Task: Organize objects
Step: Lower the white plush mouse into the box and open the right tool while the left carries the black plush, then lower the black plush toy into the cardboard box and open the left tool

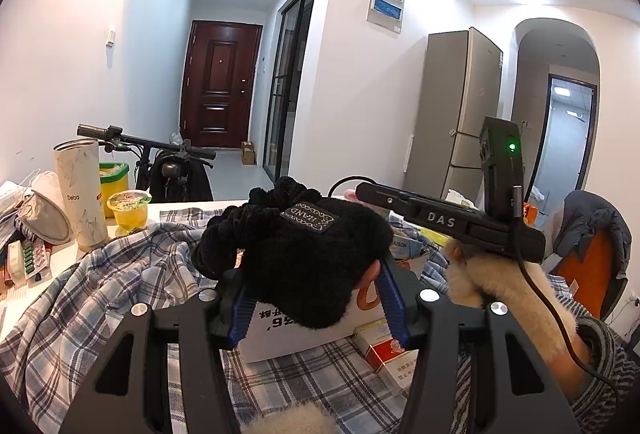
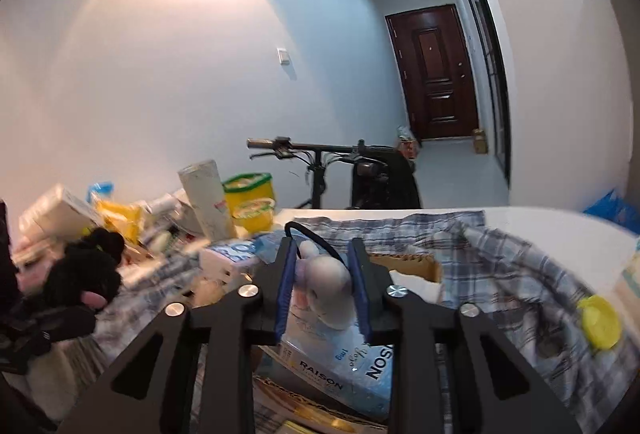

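My left gripper [image 1: 312, 274] is shut on a black knitted glove [image 1: 304, 246] with a "HAND" label, held above a white carton [image 1: 304, 334]. The same glove [image 2: 80, 274] appears blurred at the left of the right wrist view. My right gripper [image 2: 321, 244] stands with its blue pads on either side of a small pale pink-white soft toy [image 2: 328, 286] with a black loop. The toy rests on a light blue RAISON box [image 2: 340, 358], and a thin gap shows beside the left pad. In the left wrist view the right gripper [image 1: 356, 192] comes in from the right, held by a hand in a cream fuzzy glove [image 1: 492, 274].
A blue-white plaid cloth [image 1: 100, 294] covers the table. On it lie a red cigarette pack [image 1: 392, 354], a marbled tumbler [image 1: 82, 194], a yellow tub [image 2: 250, 202], a jelly cup [image 1: 130, 212], a yellow lid [image 2: 600, 322] and an open cardboard box [image 2: 408, 266]. A bicycle [image 2: 320, 162] stands behind.
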Demonstrator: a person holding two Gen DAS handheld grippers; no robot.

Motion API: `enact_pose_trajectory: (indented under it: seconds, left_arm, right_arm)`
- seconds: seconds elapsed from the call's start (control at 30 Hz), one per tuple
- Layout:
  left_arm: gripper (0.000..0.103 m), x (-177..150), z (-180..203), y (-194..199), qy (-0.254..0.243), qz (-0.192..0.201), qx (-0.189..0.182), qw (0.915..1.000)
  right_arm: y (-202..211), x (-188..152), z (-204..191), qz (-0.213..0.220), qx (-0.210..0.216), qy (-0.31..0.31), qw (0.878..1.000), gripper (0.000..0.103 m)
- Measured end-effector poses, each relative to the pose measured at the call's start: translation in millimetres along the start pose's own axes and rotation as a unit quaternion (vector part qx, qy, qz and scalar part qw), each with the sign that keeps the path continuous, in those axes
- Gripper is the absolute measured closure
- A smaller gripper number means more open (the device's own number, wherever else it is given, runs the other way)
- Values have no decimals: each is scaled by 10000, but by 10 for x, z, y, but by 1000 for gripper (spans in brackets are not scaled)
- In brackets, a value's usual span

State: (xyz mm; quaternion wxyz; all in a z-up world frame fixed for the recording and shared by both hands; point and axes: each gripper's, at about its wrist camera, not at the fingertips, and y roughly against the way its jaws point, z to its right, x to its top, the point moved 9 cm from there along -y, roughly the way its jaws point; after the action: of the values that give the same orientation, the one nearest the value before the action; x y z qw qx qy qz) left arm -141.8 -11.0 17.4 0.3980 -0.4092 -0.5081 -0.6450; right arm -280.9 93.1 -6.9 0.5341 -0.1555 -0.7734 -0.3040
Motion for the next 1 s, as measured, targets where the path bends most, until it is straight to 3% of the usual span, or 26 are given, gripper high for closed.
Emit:
enact_pose_trajectory:
  seconds: [0.07,0.13,0.37,0.53,0.7,0.87,1.0]
  left_arm:
    - [48,-5,-5,-3,5,-9,-2,10000]
    - [48,-8,-3,-4,4,-14,-8,10000]
    - [48,-22,-1,-14,-7,-43,-10,10000]
    - [48,-15,-13,-14,28,-19,-5,10000]
    - [48,-2,-44,-32,80,-9,3,10000]
    - [48,83,-47,-147,168,-55,-82,9998]
    - [48,221,3,-464,174,-466,-199,9986]
  right_arm:
    - [-13,-40,41,-91,64,-214,9997,16]
    - [25,-40,65,-17,-57,-284,9996,1]
    - [304,67,45,410,-99,-251,9988,1]
    - [466,143,236,693,-149,-749,9947,0]
    - [498,132,481,706,-327,-1283,9887,0]
    - [471,120,521,649,-343,-1393,9875,0]
    - [485,113,492,649,-428,-1262,9890,0]
